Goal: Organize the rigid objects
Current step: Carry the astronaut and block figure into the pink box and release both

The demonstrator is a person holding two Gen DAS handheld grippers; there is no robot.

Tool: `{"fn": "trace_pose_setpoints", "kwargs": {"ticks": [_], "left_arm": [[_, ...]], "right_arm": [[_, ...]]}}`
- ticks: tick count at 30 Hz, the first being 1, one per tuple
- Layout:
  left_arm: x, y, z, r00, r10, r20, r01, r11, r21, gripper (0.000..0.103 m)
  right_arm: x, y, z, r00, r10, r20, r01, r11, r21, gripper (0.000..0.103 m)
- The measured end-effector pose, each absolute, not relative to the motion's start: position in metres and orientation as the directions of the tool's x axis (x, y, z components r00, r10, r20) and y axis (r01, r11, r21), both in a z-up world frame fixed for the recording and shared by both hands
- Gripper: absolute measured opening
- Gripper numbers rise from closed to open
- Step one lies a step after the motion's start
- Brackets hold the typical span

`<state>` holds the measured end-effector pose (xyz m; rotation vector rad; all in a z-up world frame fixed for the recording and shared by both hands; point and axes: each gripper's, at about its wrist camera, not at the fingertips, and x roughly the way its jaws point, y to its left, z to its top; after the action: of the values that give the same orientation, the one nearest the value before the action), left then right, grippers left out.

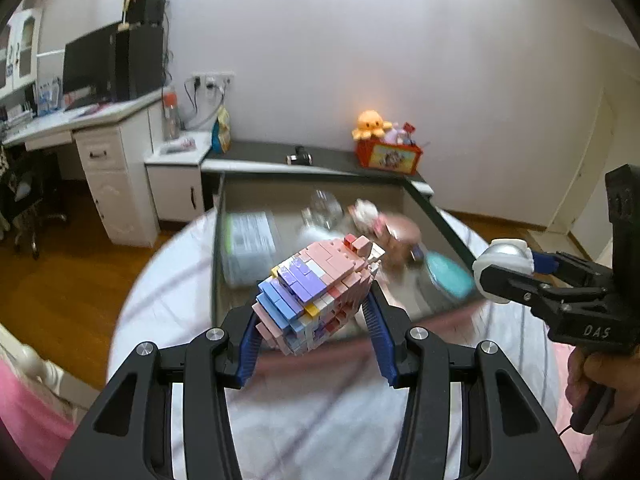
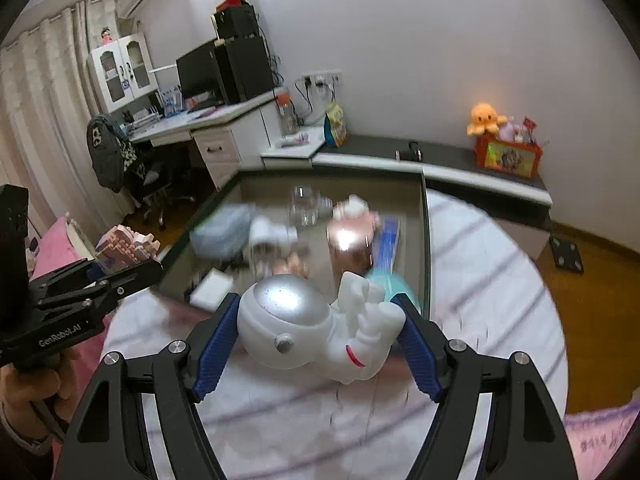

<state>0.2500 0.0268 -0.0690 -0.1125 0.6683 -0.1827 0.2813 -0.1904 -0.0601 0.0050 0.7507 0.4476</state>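
My left gripper [image 1: 314, 316] is shut on a pink, blue and purple brick-built figure [image 1: 316, 288], held above the near edge of an open drawer [image 1: 218, 240]. From the right wrist view the same brick figure [image 2: 128, 246] shows at the far left, in the left gripper [image 2: 132, 272]. My right gripper [image 2: 320, 332] is shut on a white astronaut figure [image 2: 320, 328] with a silver helmet, lying sideways between the blue pads. In the left wrist view that astronaut [image 1: 504, 258] appears at the right, in the right gripper [image 1: 500, 280]. Both hang over a striped white cloth [image 2: 480, 280].
The drawer [image 2: 425, 240] holds several blurred items: a clear jar [image 1: 322, 210], a teal lid [image 1: 450, 278], a plastic box [image 1: 250, 244], small toys. Behind it a dark shelf carries a red toy box [image 1: 390, 156] with an orange plush. A desk [image 1: 80, 120] stands left.
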Motion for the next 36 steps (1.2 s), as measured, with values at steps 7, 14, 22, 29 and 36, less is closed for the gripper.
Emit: {"fn": "trace_pose_setpoints", "kwargs": {"ticks": [7,14,22,29,36], "left_arm": [[0.312,0.032,-0.057,0.789,-0.183,-0.587,0.125,0.983,-0.138,0.048],[0.379,0.031,-0.066,0.765,-0.159,-0.625,0.105,0.987,-0.122,0.048],[0.415,0.019,-0.095,0.697,-0.148,-0.701,0.114,0.989,-0.095,0.048],[0.409,0.017,-0.092,0.700,-0.111,-0.706,0.090,0.994,-0.067,0.085],[0.380,0.024,-0.074,0.738,-0.080,-0.670,0.054,0.997,-0.059,0.103]], "right_arm": [[0.341,-0.177,-0.045,0.666,0.384,-0.639,-0.384,0.911,0.148,0.076],[0.405,-0.178,-0.064,0.647,0.355,-0.675,-0.330,0.928,0.173,0.076],[0.438,-0.184,-0.093,0.607,0.327,-0.724,-0.286,0.940,0.185,0.076],[0.437,-0.184,-0.094,0.599,0.319,-0.734,-0.285,0.942,0.177,0.085],[0.411,-0.186,-0.076,0.636,0.321,-0.701,-0.263,0.945,0.194,0.103]]}}
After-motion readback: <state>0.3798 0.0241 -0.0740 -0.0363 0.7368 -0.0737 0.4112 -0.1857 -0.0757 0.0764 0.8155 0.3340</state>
